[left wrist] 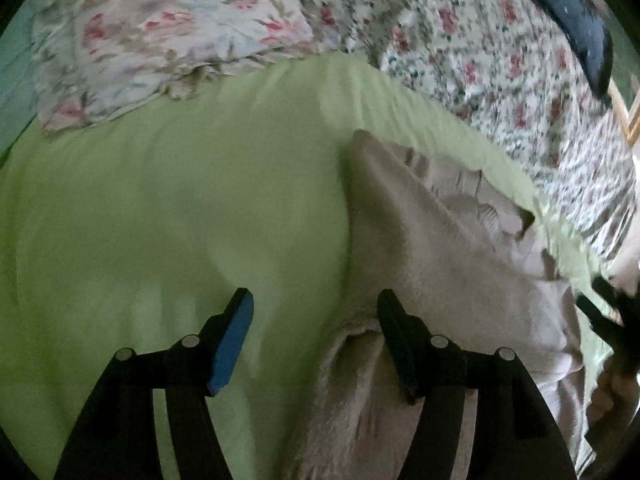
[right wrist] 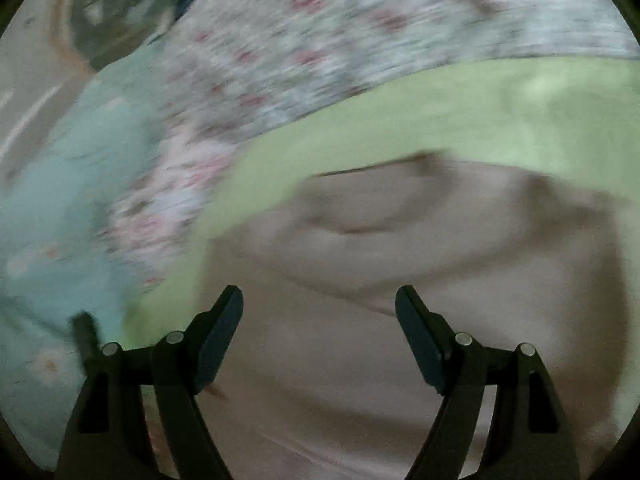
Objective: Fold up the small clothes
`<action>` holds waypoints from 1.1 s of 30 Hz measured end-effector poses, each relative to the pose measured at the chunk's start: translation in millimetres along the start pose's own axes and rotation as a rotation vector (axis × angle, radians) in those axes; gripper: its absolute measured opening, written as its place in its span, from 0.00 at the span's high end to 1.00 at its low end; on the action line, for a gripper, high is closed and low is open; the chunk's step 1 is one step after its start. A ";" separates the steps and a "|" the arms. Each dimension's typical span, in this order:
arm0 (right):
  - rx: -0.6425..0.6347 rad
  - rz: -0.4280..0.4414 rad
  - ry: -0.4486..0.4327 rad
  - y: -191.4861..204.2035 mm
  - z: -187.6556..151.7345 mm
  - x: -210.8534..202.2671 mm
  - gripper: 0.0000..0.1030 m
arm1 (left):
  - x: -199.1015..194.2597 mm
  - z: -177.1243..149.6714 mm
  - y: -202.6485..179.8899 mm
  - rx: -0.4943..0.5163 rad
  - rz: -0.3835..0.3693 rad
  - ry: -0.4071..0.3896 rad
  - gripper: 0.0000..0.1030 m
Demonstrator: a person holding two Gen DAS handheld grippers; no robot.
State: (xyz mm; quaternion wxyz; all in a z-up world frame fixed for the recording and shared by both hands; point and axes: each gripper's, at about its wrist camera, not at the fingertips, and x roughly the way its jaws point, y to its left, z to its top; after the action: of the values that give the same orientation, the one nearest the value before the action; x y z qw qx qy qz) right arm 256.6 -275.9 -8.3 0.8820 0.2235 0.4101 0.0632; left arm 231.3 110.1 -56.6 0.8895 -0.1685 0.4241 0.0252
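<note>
Both sets of jaws released, nothing between them. Left gripper [left wrist: 316, 312] straddles the near edge of the beige garment [left wrist: 432, 248], one finger over the cloth, one over the green sheet [left wrist: 160, 200]. Right gripper [right wrist: 320, 308] hovers over the same garment's middle; that view is heavily smeared.

Risks: left jaws clench on sheet along with cloth and drag bedding into the fold; right grabs blind mid-panel, bunching layers instead of an edge.

Around: garment lies on the bed, partly folded, ruffled far end. Floral pillow [left wrist: 160, 32] and floral quilt [left wrist: 500, 60] beyond, well apart. Nothing obstructs.
</note>
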 end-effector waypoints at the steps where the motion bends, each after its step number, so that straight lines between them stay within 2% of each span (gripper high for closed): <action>1: 0.034 -0.070 -0.032 -18.9 -7.5 -19.3 0.23 | 2.0 0.9 -1.4 0.006 0.001 0.001 0.37; 3: 0.089 -0.185 -0.066 -51.2 -20.4 -50.0 0.23 | 6.5 2.9 -5.6 0.023 0.010 0.005 0.36; 6: 0.116 -0.236 -0.044 -75.4 -33.3 -67.5 0.23 | 12.5 4.6 -10.2 0.036 0.022 0.016 0.36; 9: 0.070 -0.293 0.003 -76.6 -39.5 -64.0 0.24 | 17.4 3.8 -17.5 0.069 0.052 0.020 0.36; 10: 0.042 -0.300 0.041 -74.0 -41.7 -56.1 0.29 | 19.0 2.8 -20.0 0.086 0.071 0.021 0.36; 11: 0.026 -0.290 0.076 -70.5 -42.7 -48.3 0.54 | 20.3 2.7 -22.2 0.098 0.085 0.024 0.36; 13: 0.004 -0.273 0.119 -62.7 -44.1 -38.2 0.87 | 20.4 3.0 -25.2 0.114 0.104 0.024 0.36; 14: -0.016 -0.273 0.108 -57.0 -42.2 -38.9 0.89 | 20.0 3.3 -26.8 0.122 0.114 0.022 0.36; 18: -0.043 -0.303 -0.012 -41.8 -26.5 -60.4 0.90 | 25.7 0.5 -32.4 0.151 0.160 0.015 0.33; 21: -0.023 -0.385 0.084 -58.6 -31.2 -41.0 0.89 | 28.7 -1.7 -32.6 0.157 0.180 0.024 0.31; 23: 0.027 -0.421 0.110 -69.5 -39.3 -38.9 0.87 | 21.1 -1.5 -30.6 0.151 0.171 0.030 0.31; 25: 0.057 -0.412 0.074 -70.7 -44.9 -51.4 0.85 | 10.6 -5.8 -27.3 0.152 0.151 0.032 0.31; 29: 0.107 -0.350 0.003 -67.4 -62.2 -89.1 0.64 | -10.2 -24.7 -20.2 0.149 0.104 0.065 0.31; 33: 0.103 -0.291 -0.011 -56.2 -88.9 -120.6 0.60 | -40.8 -61.9 -8.8 0.144 0.009 0.099 0.31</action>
State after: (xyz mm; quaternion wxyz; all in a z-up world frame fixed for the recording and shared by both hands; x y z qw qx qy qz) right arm 106.6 -331.1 0.3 0.8713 0.2070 0.4361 -0.0877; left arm 160.7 85.9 -59.1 0.8771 -0.1033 0.4690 -0.0097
